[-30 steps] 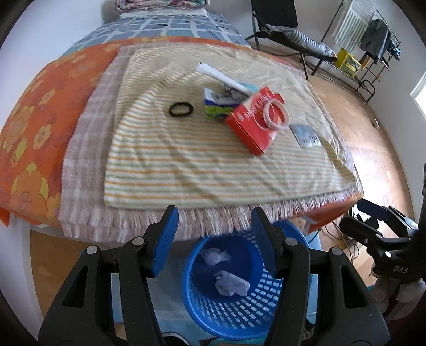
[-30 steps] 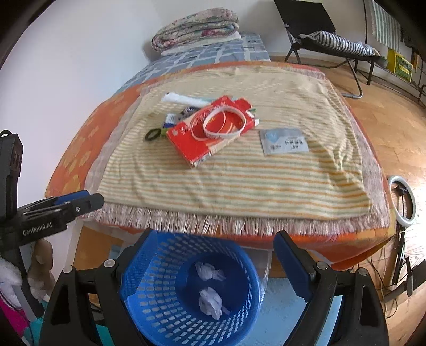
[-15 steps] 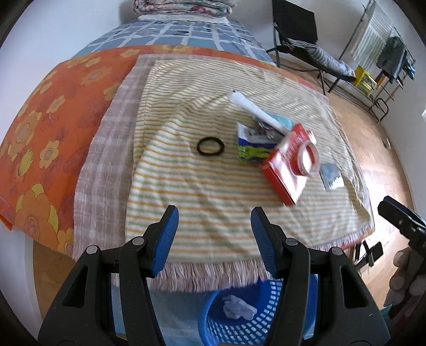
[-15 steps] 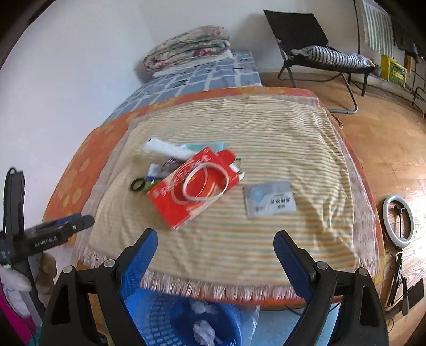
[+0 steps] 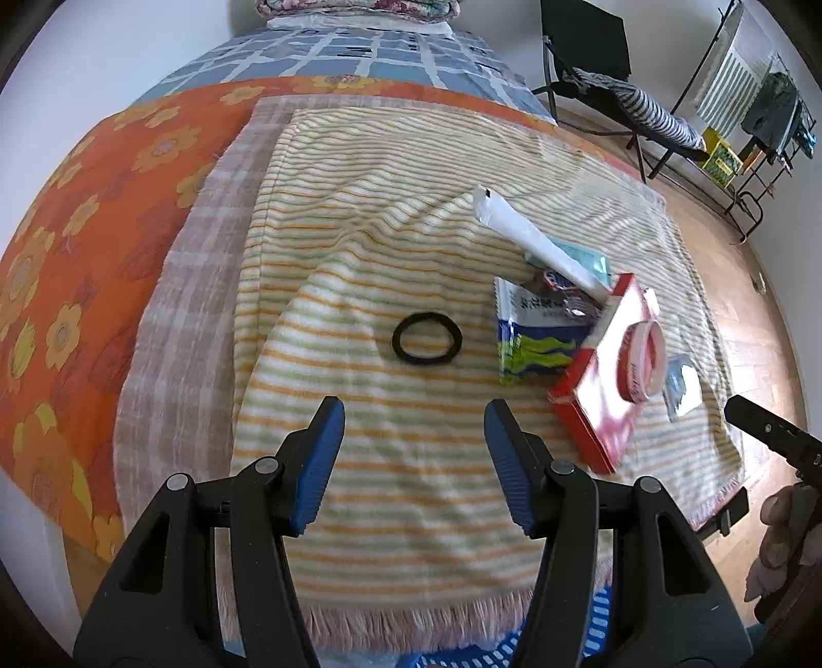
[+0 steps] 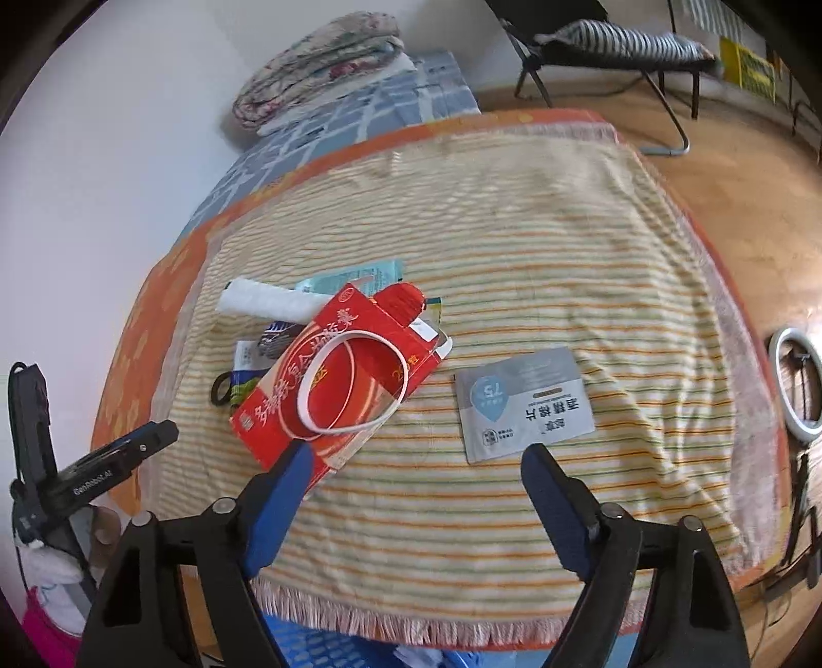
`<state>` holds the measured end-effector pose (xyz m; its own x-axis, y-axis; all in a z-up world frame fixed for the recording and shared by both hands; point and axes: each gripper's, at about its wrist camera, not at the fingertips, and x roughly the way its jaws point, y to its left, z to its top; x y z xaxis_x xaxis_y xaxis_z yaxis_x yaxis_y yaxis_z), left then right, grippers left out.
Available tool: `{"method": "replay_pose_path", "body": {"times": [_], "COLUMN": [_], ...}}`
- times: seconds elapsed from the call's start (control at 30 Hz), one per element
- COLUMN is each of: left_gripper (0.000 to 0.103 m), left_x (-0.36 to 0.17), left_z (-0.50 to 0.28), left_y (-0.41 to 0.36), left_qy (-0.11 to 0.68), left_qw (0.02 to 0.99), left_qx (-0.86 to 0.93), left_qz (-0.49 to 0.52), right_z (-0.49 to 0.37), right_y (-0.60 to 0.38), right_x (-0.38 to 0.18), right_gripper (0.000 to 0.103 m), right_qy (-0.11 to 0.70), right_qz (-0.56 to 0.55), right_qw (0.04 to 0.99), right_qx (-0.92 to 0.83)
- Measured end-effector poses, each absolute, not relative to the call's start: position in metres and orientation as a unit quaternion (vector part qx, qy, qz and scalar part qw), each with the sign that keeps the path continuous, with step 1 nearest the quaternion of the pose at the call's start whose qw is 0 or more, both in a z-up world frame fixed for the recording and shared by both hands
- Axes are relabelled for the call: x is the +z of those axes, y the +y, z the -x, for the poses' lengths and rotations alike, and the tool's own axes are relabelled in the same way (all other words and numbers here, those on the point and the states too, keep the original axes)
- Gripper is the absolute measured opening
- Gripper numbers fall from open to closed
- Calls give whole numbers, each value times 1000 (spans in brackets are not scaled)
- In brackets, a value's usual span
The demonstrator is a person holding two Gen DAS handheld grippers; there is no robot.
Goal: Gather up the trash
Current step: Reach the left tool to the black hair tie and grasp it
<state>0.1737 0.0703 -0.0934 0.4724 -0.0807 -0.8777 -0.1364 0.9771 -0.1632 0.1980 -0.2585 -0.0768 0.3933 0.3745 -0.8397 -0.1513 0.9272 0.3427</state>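
Trash lies on a striped towel on the bed: a black ring, a blue-green wrapper, a white paper roll, a red box with a tape ring on it, and a grey sachet. My left gripper is open and empty, just in front of the black ring. My right gripper is open and empty, between the red box and the sachet, close to both. The blue basket shows only as a rim below the towel's fringe.
The striped towel lies over an orange flowered cover. Folded quilts sit at the bed's far end. A black folding chair and a wooden floor are to the right. A ring light lies on the floor.
Both grippers have moved up and forward from over the blue basket to over the towel, closer to the trash. The basket has dropped almost out of view. Both stay open.
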Motion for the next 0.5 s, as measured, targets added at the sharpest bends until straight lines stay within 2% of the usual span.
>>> {"method": "replay_pose_path", "body": {"times": [0.27, 0.5], "left_gripper": [58, 58], "left_x": [-118, -130], "left_z": [-201, -214], "left_y": [63, 60], "left_qy": [525, 529], "left_qw": [847, 845], "left_qx": [12, 15], "left_qz": [87, 75], "right_z": [-217, -228], "right_y": [-248, -245], "right_x": [-93, -104], "right_gripper": [67, 60], "right_qy": [538, 545], "right_qz": [-110, -118], "right_qw": [819, 814], "right_qx": [166, 161]}}
